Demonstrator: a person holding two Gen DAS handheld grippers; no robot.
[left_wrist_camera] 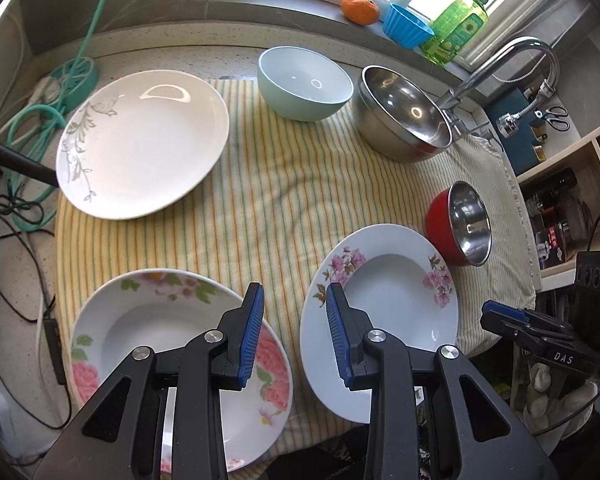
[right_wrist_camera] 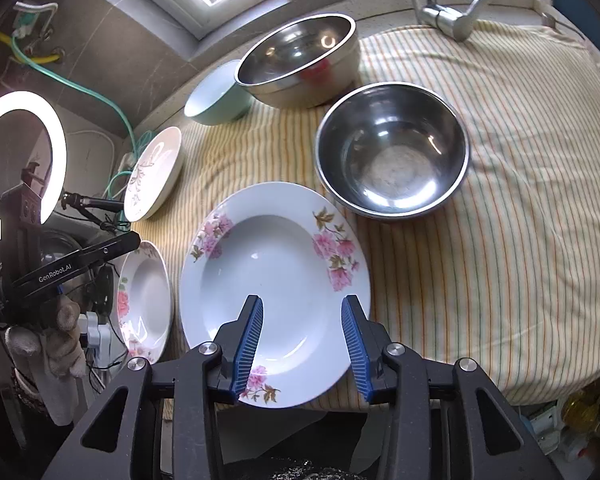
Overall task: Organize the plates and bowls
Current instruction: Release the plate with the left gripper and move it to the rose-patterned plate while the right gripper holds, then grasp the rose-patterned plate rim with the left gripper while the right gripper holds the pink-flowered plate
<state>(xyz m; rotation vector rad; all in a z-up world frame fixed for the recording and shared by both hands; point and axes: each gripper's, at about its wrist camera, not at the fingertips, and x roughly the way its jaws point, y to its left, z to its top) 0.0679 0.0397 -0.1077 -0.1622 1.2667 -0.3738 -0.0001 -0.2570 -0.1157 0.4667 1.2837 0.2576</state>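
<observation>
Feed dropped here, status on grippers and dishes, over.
Left gripper open, empty. Right gripper open above pink-flowered deep plate, jaws not touching it. Plates and bowls all separate on striped cloth. Nothing in the way.

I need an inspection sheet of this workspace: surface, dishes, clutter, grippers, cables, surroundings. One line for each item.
Surface: striped towel covering the counter.
Job's things: three plates, white leaf-pattern plate, rose plate, pink-flower plate; three bowls, pale green bowl, large steel bowl, red steel bowl. None stacked.
Clutter: orange, blue cup, green soap bottle on the sill.
Grippers: left gripper and right gripper both open, holding nothing.
Cables: green hose, black cables at the left side.
Surroundings: faucet, window, ring light.
</observation>
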